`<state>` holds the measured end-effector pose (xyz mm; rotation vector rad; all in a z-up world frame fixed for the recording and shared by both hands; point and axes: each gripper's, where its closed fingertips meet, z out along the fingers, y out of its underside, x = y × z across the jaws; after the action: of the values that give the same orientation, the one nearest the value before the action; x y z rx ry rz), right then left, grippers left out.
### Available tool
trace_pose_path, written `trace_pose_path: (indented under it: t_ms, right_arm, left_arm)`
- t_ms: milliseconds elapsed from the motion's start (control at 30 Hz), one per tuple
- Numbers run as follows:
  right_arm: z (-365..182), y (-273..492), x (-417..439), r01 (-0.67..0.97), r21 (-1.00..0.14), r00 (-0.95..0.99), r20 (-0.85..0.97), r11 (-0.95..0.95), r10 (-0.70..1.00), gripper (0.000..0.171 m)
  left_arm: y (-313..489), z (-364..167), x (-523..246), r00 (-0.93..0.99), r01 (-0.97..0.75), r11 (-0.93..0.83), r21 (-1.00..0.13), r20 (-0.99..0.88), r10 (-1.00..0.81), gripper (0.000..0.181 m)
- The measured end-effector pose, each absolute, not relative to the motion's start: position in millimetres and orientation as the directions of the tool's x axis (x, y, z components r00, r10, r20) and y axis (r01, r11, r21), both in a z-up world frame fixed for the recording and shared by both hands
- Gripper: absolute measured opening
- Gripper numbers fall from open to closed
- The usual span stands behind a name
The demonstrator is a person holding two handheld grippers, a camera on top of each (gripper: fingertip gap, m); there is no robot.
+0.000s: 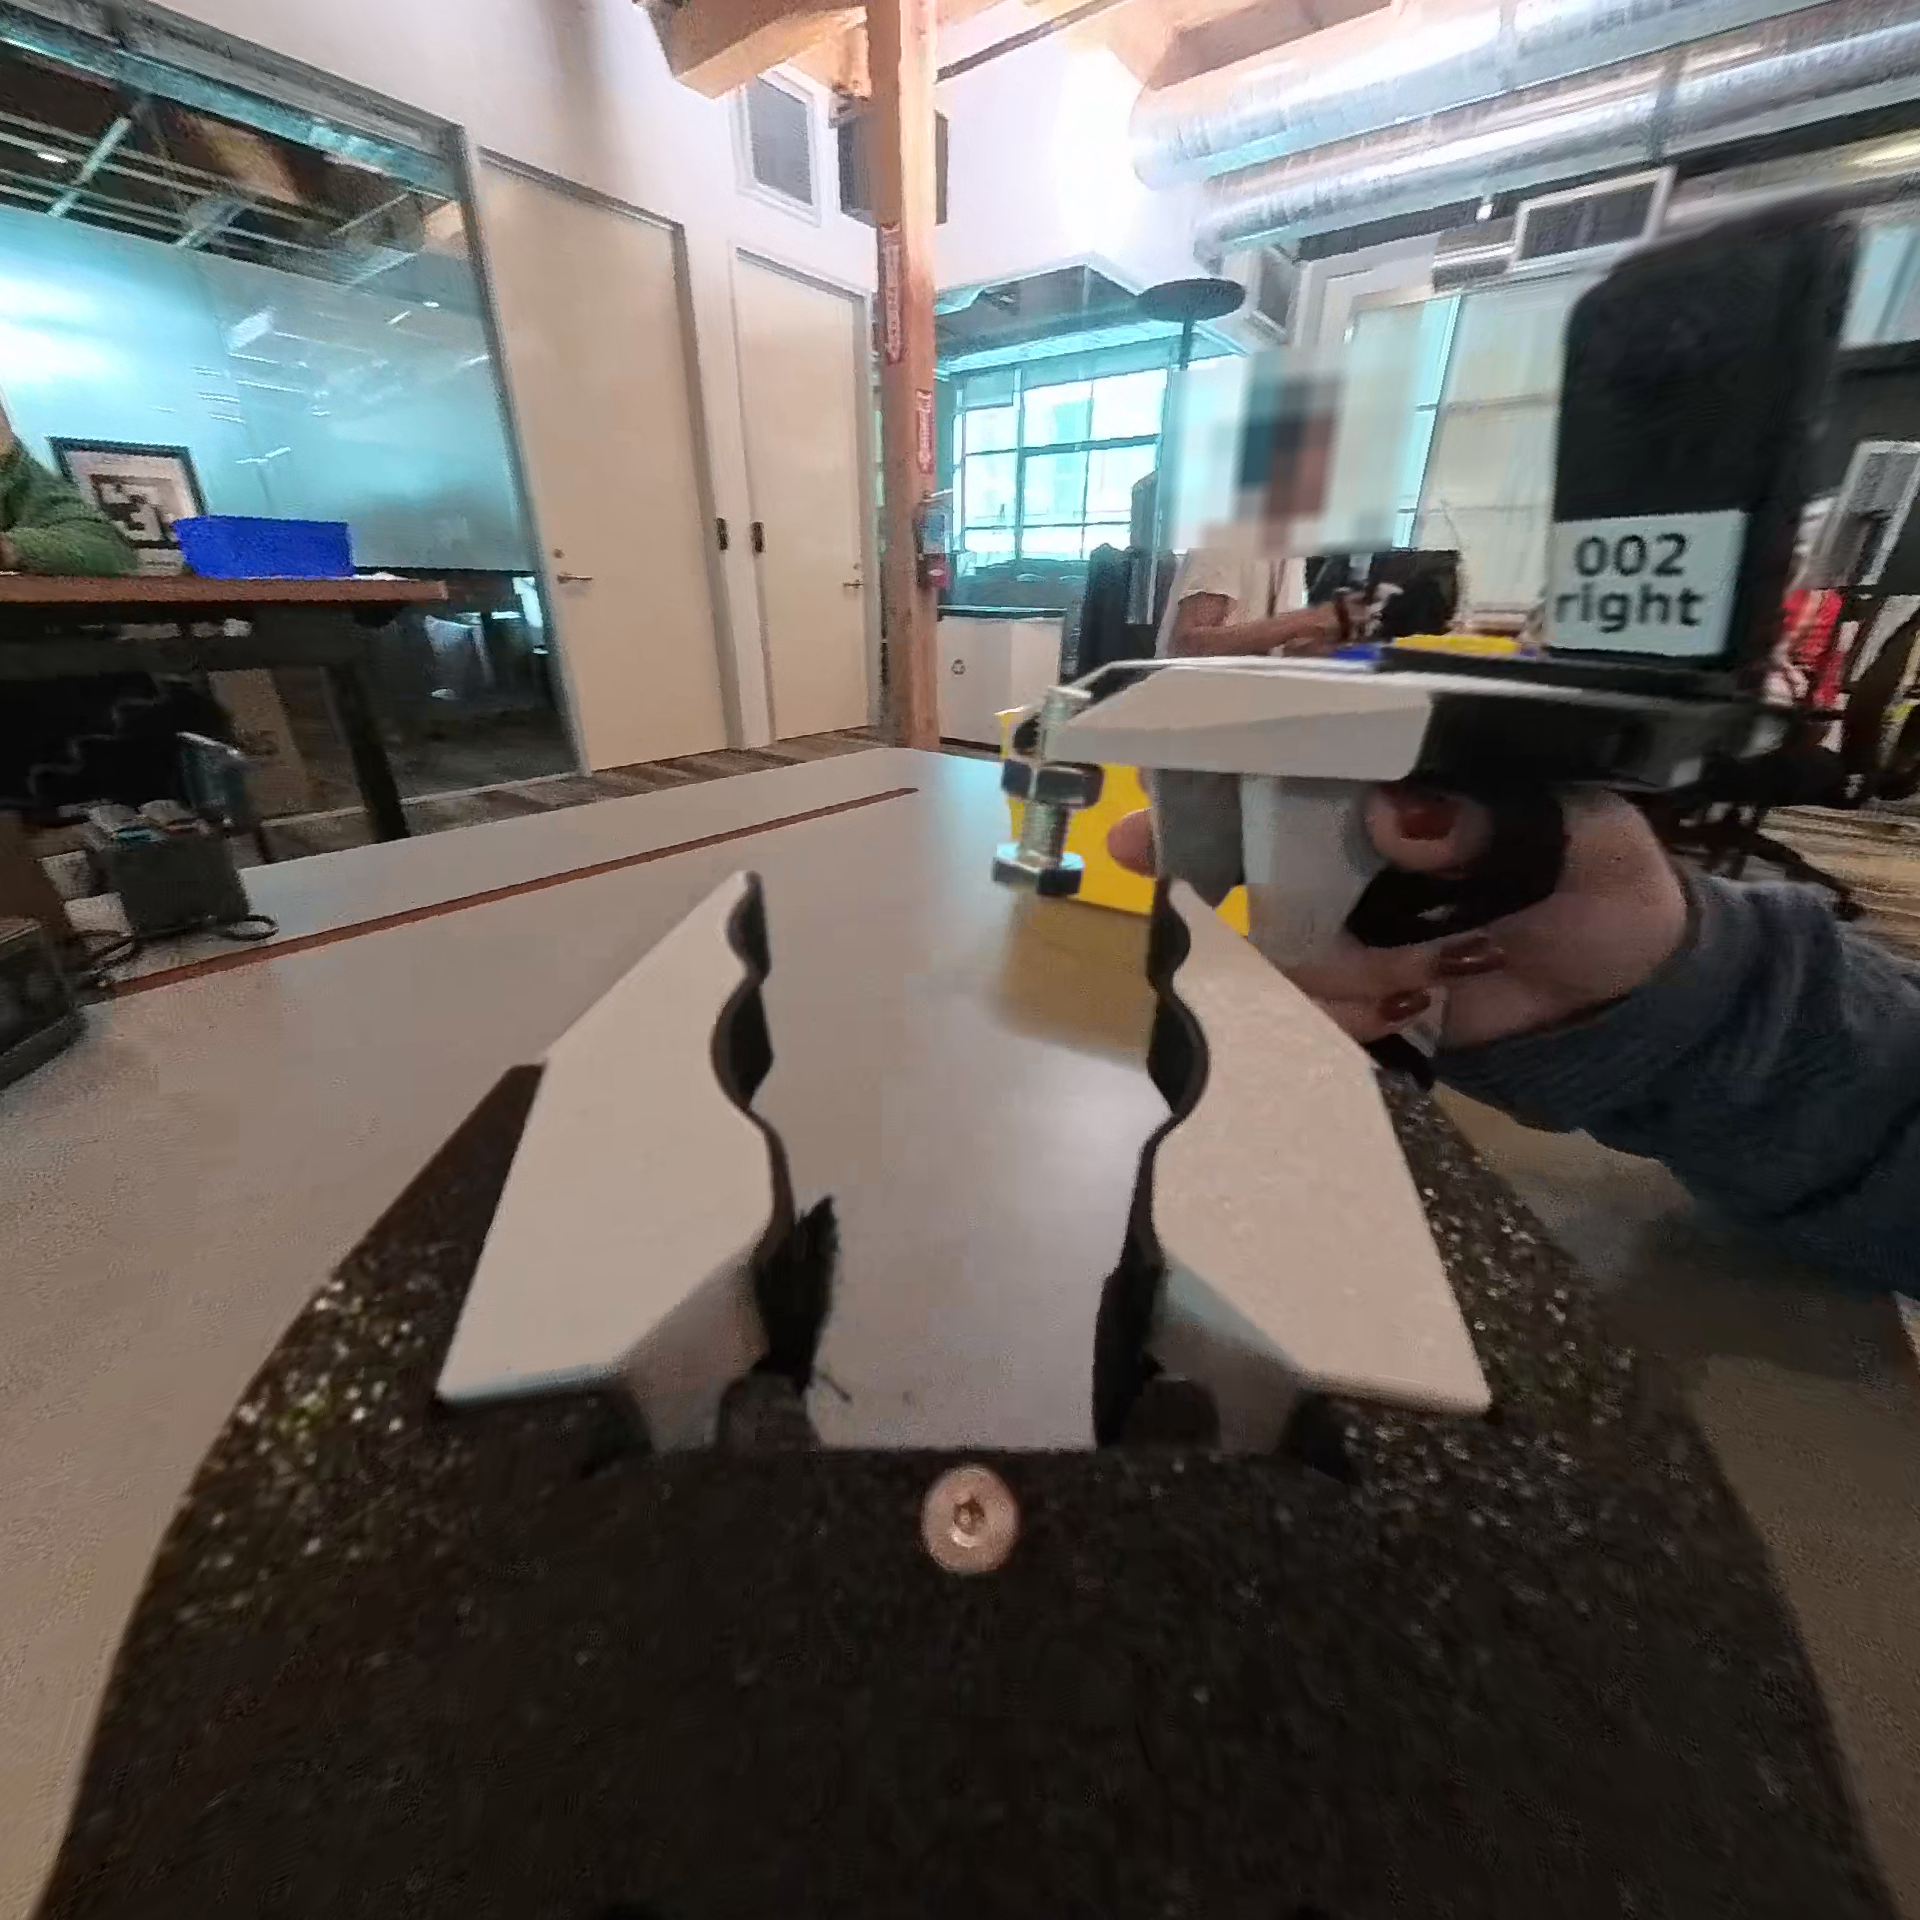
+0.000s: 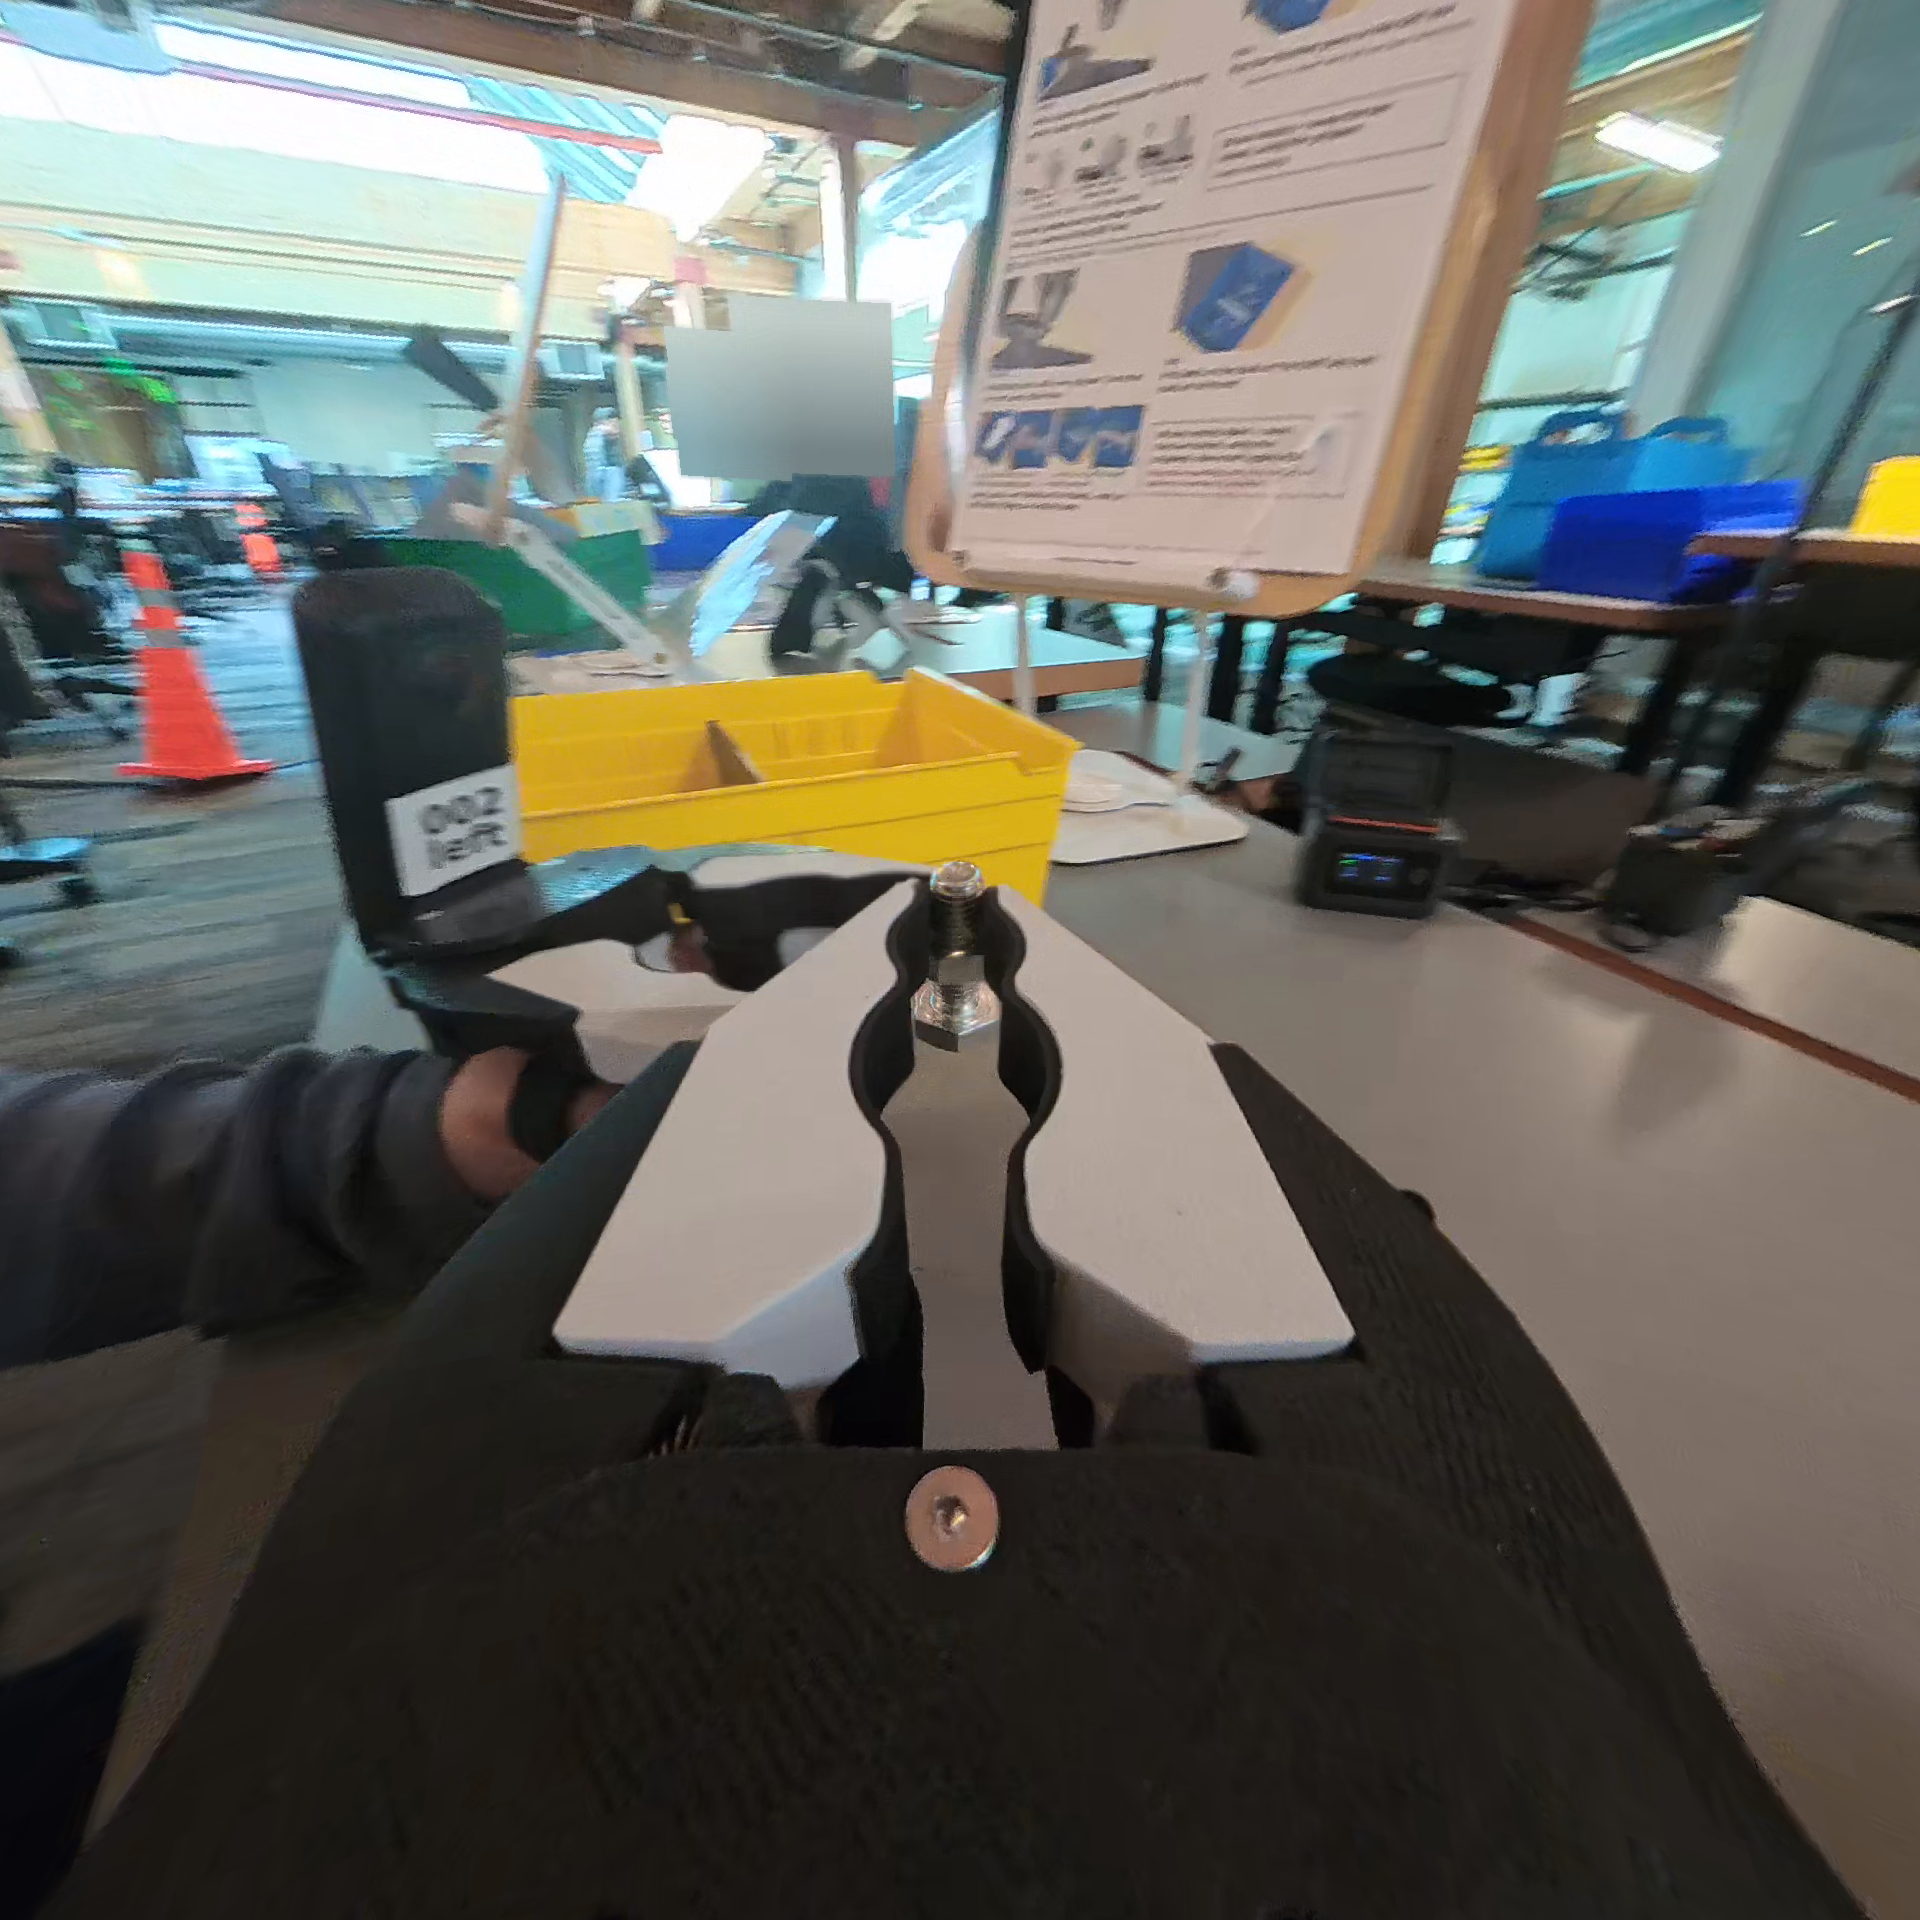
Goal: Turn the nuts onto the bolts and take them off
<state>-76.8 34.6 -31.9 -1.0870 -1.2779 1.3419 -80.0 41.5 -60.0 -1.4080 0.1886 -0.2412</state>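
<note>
My right gripper (image 2: pixel 956 902) is shut on a silver bolt (image 2: pixel 954 935) and holds it upright above the grey table (image 2: pixel 1455 1195). A hex nut (image 2: pixel 951 1013) sits on the bolt's shank just below the fingertips. In the left wrist view the right gripper (image 1: pixel 1049 732), held by a hand, comes in from the right with the bolt (image 1: pixel 1042 831) hanging down, the nut (image 1: pixel 1062 781) under the finger and the bolt head lowest. My left gripper (image 1: pixel 956 925) is open and empty, low over the table, with the bolt just ahead of its tips. The left gripper also shows in the right wrist view (image 2: pixel 707 935).
A yellow divided bin (image 2: pixel 790 769) stands on the table right behind the bolt, also seen in the left wrist view (image 1: pixel 1101 862). A clipboard with a printed sheet on a stand (image 2: pixel 1195 312) and a small black device (image 2: pixel 1371 831) are at the right. An orange cone (image 2: pixel 177 686) stands on the floor at the left. My left and right fingertips are right by each other.
</note>
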Motion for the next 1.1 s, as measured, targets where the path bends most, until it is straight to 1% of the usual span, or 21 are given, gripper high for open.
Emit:
trace_pose_path:
  t_ms: [67, 133, 200, 267, 333, 400, 500, 567, 667, 867, 1000, 1100]
  right_arm:
    - [-32, 50, -71, -0.083, -0.996, -0.052, 0.037, 0.033, 0.998, 0.007]
    - [-36, 62, -64, -0.092, -0.995, 0.016, 0.045, 0.046, 0.999, 0.007]
    - [-41, 77, -57, -0.099, -0.994, 0.084, 0.041, 0.049, 0.996, 0.008]
    - [-46, 95, -53, -0.111, -0.993, 0.165, 0.012, 0.031, 0.986, 0.008]
    - [-44, 104, -50, -0.14, -0.99, 0.202, -0.02, 0.009, 0.979, 0.008]
    - [-45, 106, -48, -0.141, -0.989, 0.232, 0.009, 0.042, 0.973, 0.008]
    - [-48, 97, -54, -0.097, -0.988, 0.219, 0.098, 0.122, 0.971, 0.008]
    - [-46, 88, -56, -0.088, -0.979, 0.206, 0.162, 0.183, 0.965, 0.008]
    - [-46, 85, -55, -0.073, -0.962, 0.223, 0.24, 0.262, 0.945, 0.008]
    - [-48, 90, -52, -0.076, -0.951, 0.279, 0.27, 0.301, 0.922, 0.008]
    - [-50, 87, -56, -0.061, -0.945, 0.266, 0.293, 0.32, 0.918, 0.008]
    - [-44, 87, -54, -0.08, -0.947, 0.263, 0.281, 0.311, 0.923, 0.008]
  left_arm:
    - [42, -59, -90, 0.978, 0.038, 0.155, -0.987, 0.005, -0.208, 0.082]
    - [42, -58, -104, 0.992, 0.006, 0.171, -0.985, -0.016, -0.126, 0.084]
    - [40, -55, -117, 0.998, 0.026, 0.193, -0.981, 0.013, -0.068, 0.086]
    - [31, -47, -125, 0.998, 0.055, 0.26, -0.964, 0.046, -0.04, 0.081]
    - [24, -42, -133, 0.997, 0.079, 0.312, -0.947, 0.079, -0.013, 0.075]
    - [27, -45, -136, 0.995, 0.093, 0.289, -0.953, 0.095, -0.007, 0.076]
    - [35, -51, -130, 0.999, 0.049, 0.237, -0.97, 0.049, -0.007, 0.077]
    - [37, -52, -128, 1.0, 0.019, 0.232, -0.973, 0.02, 0.0, 0.076]
    - [38, -52, -133, 0.999, 0.035, 0.229, -0.973, 0.04, 0.018, 0.076]
    - [39, -53, -133, 0.999, 0.018, 0.222, -0.975, 0.027, 0.036, 0.076]
    - [40, -54, -134, 0.999, 0.013, 0.213, -0.977, 0.023, 0.045, 0.076]
    - [39, -54, -136, 0.998, 0.027, 0.218, -0.976, 0.039, 0.049, 0.076]
